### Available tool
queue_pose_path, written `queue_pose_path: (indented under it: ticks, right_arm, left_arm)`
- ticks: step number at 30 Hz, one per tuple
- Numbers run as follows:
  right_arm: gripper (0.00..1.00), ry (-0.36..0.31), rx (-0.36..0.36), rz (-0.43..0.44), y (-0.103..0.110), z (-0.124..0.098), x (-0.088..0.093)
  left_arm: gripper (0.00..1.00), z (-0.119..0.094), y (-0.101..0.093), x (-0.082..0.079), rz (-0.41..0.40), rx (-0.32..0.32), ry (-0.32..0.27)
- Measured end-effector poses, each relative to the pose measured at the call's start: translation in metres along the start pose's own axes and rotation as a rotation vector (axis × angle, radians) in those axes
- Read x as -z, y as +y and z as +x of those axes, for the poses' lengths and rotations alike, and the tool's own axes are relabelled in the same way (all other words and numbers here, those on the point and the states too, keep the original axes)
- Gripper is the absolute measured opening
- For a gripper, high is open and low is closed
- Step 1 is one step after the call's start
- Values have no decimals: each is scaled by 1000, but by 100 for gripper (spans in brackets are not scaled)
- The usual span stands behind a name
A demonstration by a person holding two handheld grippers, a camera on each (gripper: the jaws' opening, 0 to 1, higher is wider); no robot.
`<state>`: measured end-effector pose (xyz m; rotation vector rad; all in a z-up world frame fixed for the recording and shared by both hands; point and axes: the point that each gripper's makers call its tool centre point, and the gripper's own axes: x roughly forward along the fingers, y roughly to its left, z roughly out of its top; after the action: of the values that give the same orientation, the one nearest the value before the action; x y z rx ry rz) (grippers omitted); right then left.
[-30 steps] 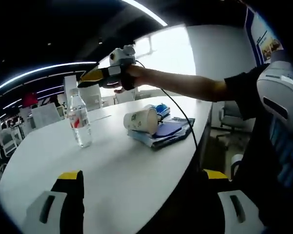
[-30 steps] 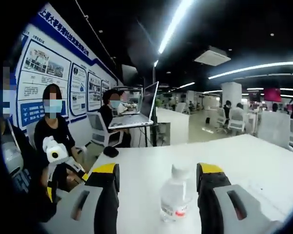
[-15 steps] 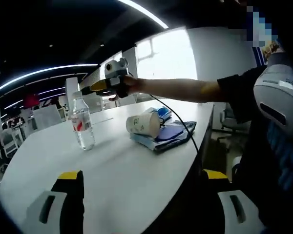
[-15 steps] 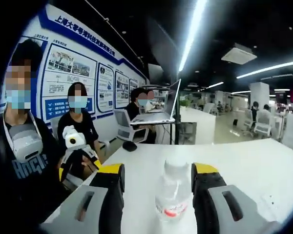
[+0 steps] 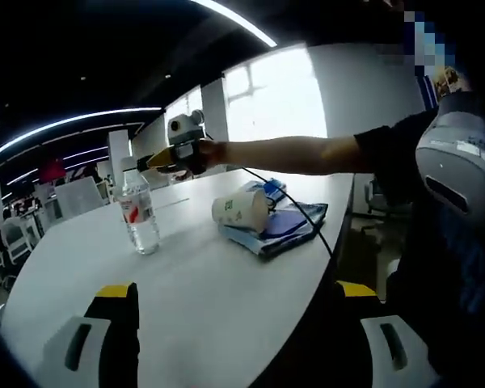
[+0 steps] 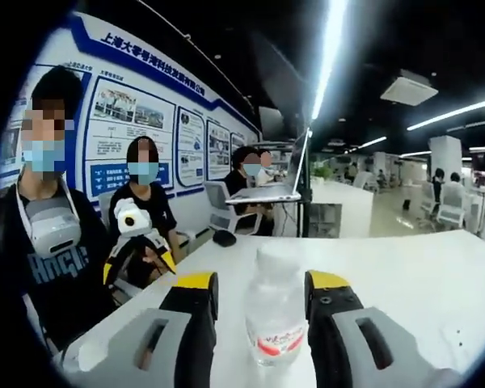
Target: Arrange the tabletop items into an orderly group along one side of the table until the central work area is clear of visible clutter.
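Open-plan office, dark ceiling (image 6: 226, 32) with long strip lights (image 6: 333, 40) and a square vent panel (image 6: 414, 87). Bright window (image 5: 276, 95) in a white wall behind the white surface (image 5: 202, 283). Blue-and-white poster boards (image 6: 149, 125) lined one wall — laptop on a raised stand (image 6: 276, 182) near them. White desks and office chairs (image 6: 222, 206) further back — detail blurred.

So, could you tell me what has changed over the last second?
The right tongs have closed in on the water bottle, which now stands between the jaws; a firm grip cannot be confirmed. The paper cup on the blue folders and the left tongs, open near the table edge, have stayed put.
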<state>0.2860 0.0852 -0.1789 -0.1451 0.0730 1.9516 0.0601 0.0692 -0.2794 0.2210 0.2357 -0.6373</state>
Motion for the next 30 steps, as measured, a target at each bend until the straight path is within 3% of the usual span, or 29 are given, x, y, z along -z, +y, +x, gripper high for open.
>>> queue_pose_path:
  ticks: [5,23,30]
  right_arm:
    - [33,-45,2,12,-5,4,-8]
    - [31,-31,-5,8,-10,8,-6]
    - [21,-50,-23,14,-11,8,-7]
  left_arm:
    - [99,0,2,3,-4,-6,9]
    - [99,-1,7,6,-10,-15,17]
    - [99,-1,8,9,-15,-22,23]
